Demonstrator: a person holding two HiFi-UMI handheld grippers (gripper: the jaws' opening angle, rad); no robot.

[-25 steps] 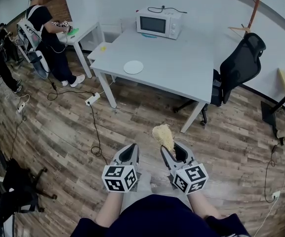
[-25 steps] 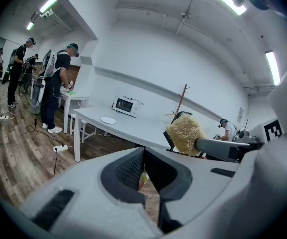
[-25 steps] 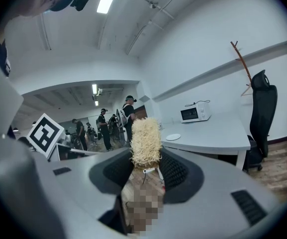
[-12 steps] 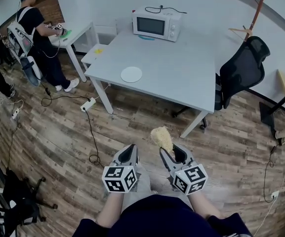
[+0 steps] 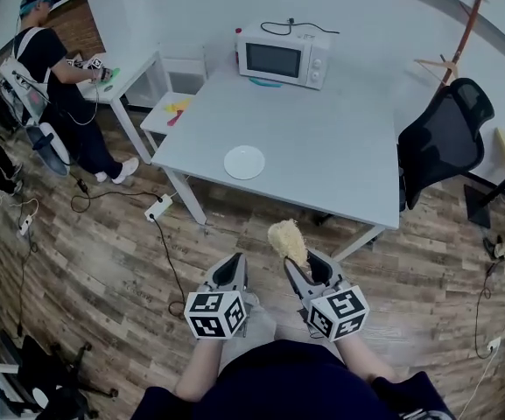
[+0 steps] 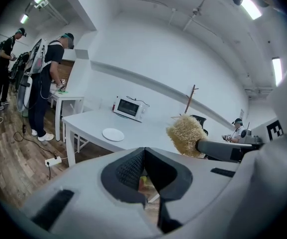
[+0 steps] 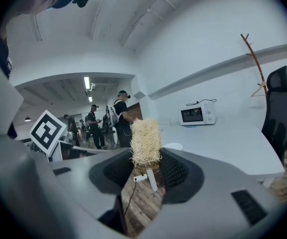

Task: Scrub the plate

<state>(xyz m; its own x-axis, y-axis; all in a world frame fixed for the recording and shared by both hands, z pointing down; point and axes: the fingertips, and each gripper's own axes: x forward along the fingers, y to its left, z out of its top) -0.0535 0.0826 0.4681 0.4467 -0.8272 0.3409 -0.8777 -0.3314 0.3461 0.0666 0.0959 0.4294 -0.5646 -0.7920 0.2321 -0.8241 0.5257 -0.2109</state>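
A white round plate [image 5: 244, 162] lies near the front left edge of the white table [image 5: 322, 138]; it also shows in the left gripper view [image 6: 113, 134] and, partly hidden behind the brush, in the right gripper view [image 7: 174, 146]. My right gripper [image 5: 303, 268] is shut on the handle of a straw-coloured bristle brush [image 5: 289, 241], bristles pointing up and forward [image 7: 145, 142]. My left gripper [image 5: 231, 269] is shut with nothing in it [image 6: 144, 156]. Both grippers hang over the wood floor, well short of the table and the plate.
A microwave [image 5: 283, 55] stands at the table's far edge. A black office chair [image 5: 445, 134] sits at the table's right. A power strip and cable [image 5: 158, 208] lie on the floor by the table's left leg. A person [image 5: 46, 68] works at a small table at far left.
The table and plate have come nearer and sit lower in the head view. Both grippers keep the same pose, with the brush still held in the right one.
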